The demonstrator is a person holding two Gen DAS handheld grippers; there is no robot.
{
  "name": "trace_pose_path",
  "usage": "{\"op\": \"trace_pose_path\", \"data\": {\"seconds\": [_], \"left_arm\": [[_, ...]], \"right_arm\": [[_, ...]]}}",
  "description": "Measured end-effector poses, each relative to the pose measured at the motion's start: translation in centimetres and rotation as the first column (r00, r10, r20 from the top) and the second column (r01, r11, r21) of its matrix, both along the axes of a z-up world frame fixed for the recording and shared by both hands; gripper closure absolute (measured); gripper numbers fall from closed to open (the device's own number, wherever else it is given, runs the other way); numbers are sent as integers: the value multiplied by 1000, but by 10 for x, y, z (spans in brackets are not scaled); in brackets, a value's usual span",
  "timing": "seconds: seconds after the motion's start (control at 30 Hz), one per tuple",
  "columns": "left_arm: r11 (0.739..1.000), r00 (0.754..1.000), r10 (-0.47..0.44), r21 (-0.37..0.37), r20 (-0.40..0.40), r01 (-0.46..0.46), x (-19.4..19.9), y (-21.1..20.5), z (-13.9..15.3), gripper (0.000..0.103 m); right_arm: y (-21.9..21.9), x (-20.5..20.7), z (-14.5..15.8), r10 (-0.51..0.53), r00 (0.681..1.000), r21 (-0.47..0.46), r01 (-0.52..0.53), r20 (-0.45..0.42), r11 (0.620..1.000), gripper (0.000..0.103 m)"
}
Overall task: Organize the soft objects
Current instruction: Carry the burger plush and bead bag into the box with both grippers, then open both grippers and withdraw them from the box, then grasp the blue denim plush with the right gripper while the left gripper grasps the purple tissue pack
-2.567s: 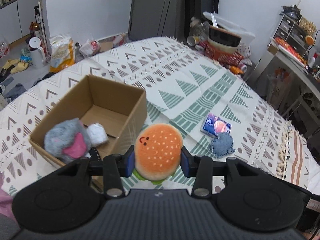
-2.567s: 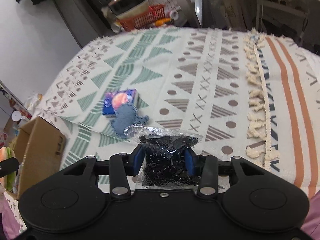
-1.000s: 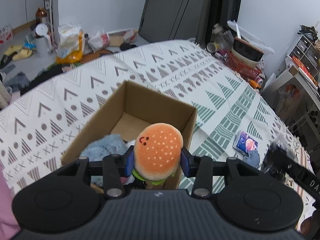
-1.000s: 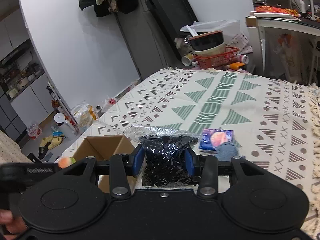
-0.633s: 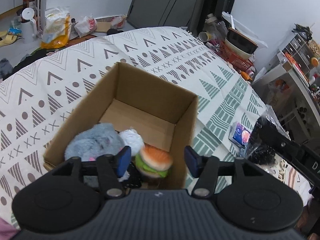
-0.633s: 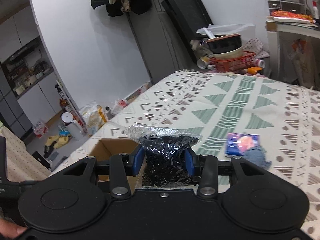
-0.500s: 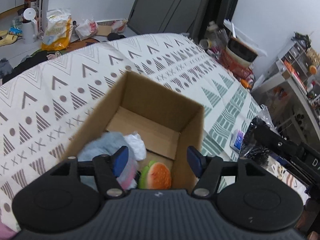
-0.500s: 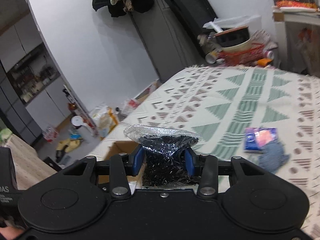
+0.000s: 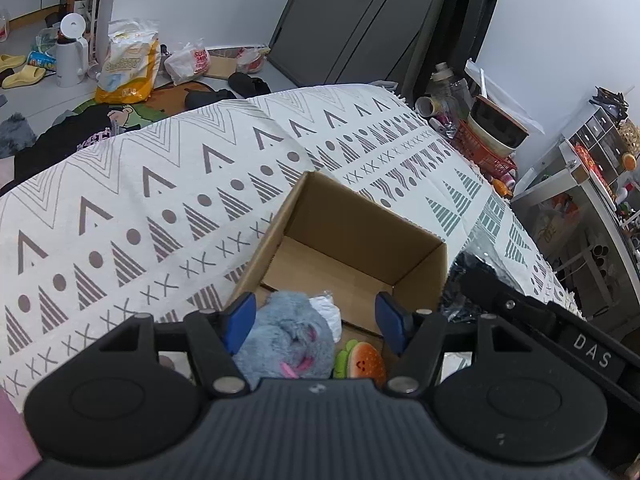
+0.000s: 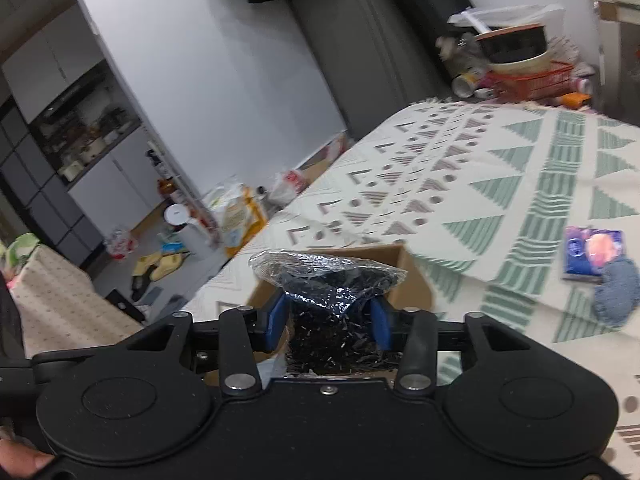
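Right wrist view: my right claw (image 10: 327,326) pinches a clear bag of black shreds (image 10: 326,280), both blue pads pressed into its sides; the cardboard box (image 10: 414,280) shows just behind the bag at 12 o'clock.
Left wrist view: my left claw (image 9: 316,322) is spread and holds nothing, hanging over the near end of the box (image 9: 418,270).
Box contents: grey plush (image 9: 286,338), a white soft thing (image 9: 326,310) at its 1 o'clock, burger plush (image 9: 362,364) at its 4 o'clock; the far half of the floor is bare.
Step in hand, as I judge it: carry the bag over the rim and let go above that bare far half.
How to do it well: draw the left claw out first, so the two don't crowd; come in over the side wall, low, before spreading the pads.
Risk: the slick film could catch on the rim.
Still out on the bed: blue packet (image 10: 592,254) and a small blue-grey soft item (image 10: 616,294), touching it at its 5 o'clock.
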State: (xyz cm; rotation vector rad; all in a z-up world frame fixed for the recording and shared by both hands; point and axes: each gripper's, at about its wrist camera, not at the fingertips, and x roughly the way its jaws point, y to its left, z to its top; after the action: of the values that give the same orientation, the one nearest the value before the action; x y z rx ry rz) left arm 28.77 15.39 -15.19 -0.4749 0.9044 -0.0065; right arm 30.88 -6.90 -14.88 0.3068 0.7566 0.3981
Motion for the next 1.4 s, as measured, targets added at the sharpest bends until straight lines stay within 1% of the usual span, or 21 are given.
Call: {"op": "trace_pose_path", "data": {"seconds": [0.07,0.1,0.17,0.23,0.3,0.4,0.5,0.57,0.63,0.7,0.73,0.83,0.93,1.03,1.1,1.2,1.3,1.4], "left_arm": [[1000,1000,-2,5,-5,2,0,2,1,39],[1000,1000,-4,9,-6,4,0,2,2,39],[1000,1000,-9,20,0,9,-1,2,5,38],[999,1000,-15,37,8,15,-2,0,10,36],[999,1000,-19,51,21,18,-3,-2,15,31],[998,999,-24,65,43,21,-5,-10,23,28],[996,997,-33,82,64,27,-6,-22,32,24],[995,996,-41,94,81,33,-8,-32,37,20],[993,995,-75,96,72,68,-9,-44,42,19],[989,994,-94,116,54,88,-10,-56,47,19],[988,994,-94,131,56,86,-12,-63,51,19],[986,991,-112,136,78,100,-20,-76,62,18],[980,986,-133,164,97,116,-25,-90,71,13],[975,984,-134,195,118,109,-29,-103,76,13],[972,985,-132,210,112,106,-29,-112,77,13],[973,988,-117,211,104,93,-29,-122,79,13],[971,991,-92,229,92,69,-28,-135,81,13],[969,991,-98,236,93,74,-25,-148,83,13]], "right_arm": [[4,0,2,-16,1000,-20,16,-5,1000,43],[3,-1,4,-32,999,-30,33,8,999,40],[0,-5,11,-60,998,-49,61,33,997,30],[-7,-7,16,-77,996,-40,79,40,996,24],[-15,-10,20,-97,994,-36,98,41,995,22],[-29,-18,24,-131,991,-51,132,26,990,16],[-44,-30,28,-155,987,-47,157,37,986,9],[-56,-37,34,-172,984,-48,174,43,984,1],[-68,-42,38,-192,980,-48,194,46,980,0],[-83,-46,44,-218,975,-48,220,43,974,0],[-87,-47,47,-226,973,-50,228,43,972,0],[-103,-51,56,-231,971,-65,235,66,970,0],[-117,-56,58,-232,968,-71,239,93,968,0],[-132,-54,57,-236,967,-64,243,100,968,0],[-144,-52,56,-246,965,-46,251,89,967,0],[-159,-51,56,-251,966,-4,252,70,968,0],[-170,-52,55,-245,967,-5,246,65,969,0],[-185,-49,53,-226,973,9,226,51,974,0]]}}
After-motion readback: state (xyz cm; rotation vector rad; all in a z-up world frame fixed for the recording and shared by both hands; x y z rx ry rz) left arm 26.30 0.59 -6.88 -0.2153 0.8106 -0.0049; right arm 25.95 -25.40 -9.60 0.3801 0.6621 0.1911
